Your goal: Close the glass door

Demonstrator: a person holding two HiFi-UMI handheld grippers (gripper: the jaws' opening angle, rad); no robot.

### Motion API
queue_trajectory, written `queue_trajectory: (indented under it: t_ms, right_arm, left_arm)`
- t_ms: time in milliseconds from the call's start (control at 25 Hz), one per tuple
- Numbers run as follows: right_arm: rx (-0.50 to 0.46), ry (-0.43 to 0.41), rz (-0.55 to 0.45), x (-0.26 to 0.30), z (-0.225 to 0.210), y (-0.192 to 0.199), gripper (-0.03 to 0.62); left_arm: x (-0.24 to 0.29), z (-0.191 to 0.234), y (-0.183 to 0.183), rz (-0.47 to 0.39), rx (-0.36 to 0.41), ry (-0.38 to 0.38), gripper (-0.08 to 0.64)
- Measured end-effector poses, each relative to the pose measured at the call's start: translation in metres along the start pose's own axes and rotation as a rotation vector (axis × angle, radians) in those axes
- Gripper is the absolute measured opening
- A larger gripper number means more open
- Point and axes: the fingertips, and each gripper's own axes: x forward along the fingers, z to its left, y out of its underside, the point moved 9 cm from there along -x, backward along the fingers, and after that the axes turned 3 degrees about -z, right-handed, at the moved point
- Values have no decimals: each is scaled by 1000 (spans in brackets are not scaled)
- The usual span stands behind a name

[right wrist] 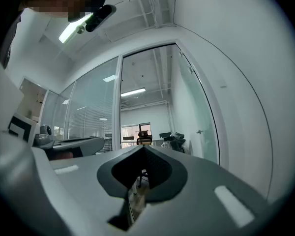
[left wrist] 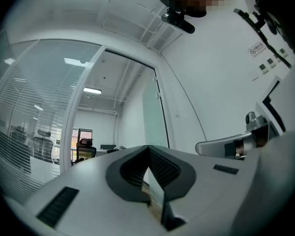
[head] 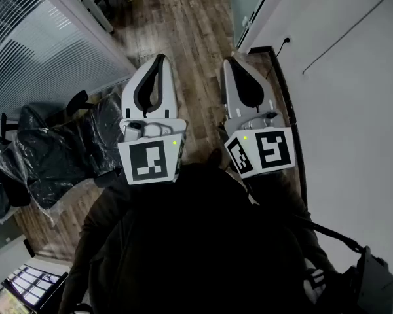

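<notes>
- Grippers are pointing down a corridor: the left hand-held gripper [head: 159, 59] and the right hand-held gripper [head: 230, 61] are hanging side by side above the wood floor [head: 183, 25]. Each has its jaws pressed together with nothing between them.
- The glass door [right wrist: 199, 107] is standing ahead and to the right, seemingly swung open close to the white wall [head: 354, 110]. It is leaving the doorway beside the pale door frame [right wrist: 120, 107] clear, and it is well apart from both grippers.
- The closing is, by the look of it, not yet beginning: neither gripper is touching the door.
- Doing it well is likely meaning walking up to the door first, then working at the small fitting [right wrist: 200, 131] on its free edge, which is probably the handle but too small to be sure.
- The right gripper, nearer the wall, is looking the better placed. The jaws will need to be spread to take a handle, or can push flat as they are.
- Glass is calling for a slow, steady swing and a soft finish at the frame, with no slamming.
- The door is reading as a tall, smooth, pale-green frosted pane.
- The jaws are showing dark ribbed pads set in smooth light-grey shells tapering to a point.
- The glass partition [head: 46, 51] on the left is carrying horizontal blinds, and chairs [head: 52, 156] below it are sitting wrapped in crinkled dark plastic.
</notes>
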Motion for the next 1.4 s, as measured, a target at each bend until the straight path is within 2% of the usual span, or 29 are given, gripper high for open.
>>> queue_trajectory:
  t_ms: [400,560,840,1080,1200,1400]
  right_arm:
    - [2,-2,-6,-12,-4,3,0]
    - [56,-25,-20,-15,-17,6,2]
    - [79,-37,24,-4,-63,18,2]
    - [111,-71,47,60,-100,44,2]
    - [100,-76,46,115,-110,51,2]
    - [74,-56,32,229,-123,53,2]
  left_arm:
    - [-6,-10,2,3,4,-3,-3]
    - [-2,-18,5,-5,-15,-27,-3]
    - [24,-38,26,89,-21,-98,-3]
    - [92,-18,66,147,-27,-96,-3]
    - [142,22,80,113,-43,-113,-3]
    - [227,91,101,118,-41,-60,-3]
